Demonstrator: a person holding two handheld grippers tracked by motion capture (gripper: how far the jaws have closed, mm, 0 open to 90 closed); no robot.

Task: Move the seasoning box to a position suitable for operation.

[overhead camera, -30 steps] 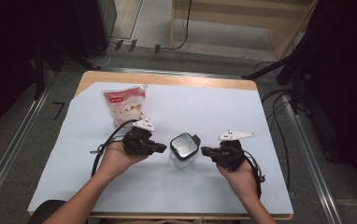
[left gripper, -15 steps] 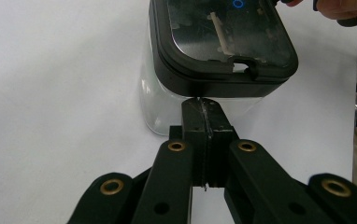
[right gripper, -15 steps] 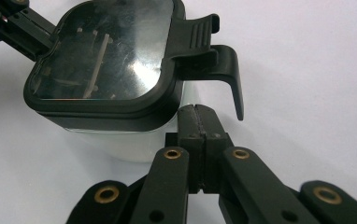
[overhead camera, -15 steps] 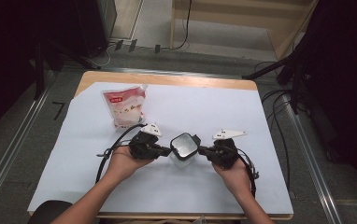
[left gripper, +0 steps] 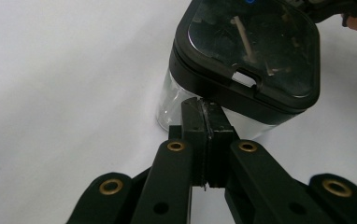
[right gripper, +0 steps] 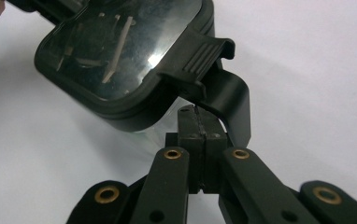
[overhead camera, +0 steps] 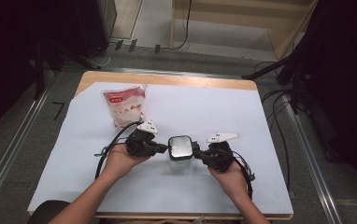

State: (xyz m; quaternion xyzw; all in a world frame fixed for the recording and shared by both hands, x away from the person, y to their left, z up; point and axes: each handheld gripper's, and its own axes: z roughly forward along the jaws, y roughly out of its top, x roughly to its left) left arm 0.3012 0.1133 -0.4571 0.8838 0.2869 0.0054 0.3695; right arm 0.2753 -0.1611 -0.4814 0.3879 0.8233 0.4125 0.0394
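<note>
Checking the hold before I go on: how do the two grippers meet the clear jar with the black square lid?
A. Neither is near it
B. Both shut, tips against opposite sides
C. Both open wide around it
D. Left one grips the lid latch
B: the left gripper and right gripper have jaws pressed together, tips against opposite sides of the clear jar.

Your sheet (overhead camera: 204,112) is evenly lit; surroundings dim. Glare on lid (right gripper: 120,42); close jaws slightly soft.
</note>
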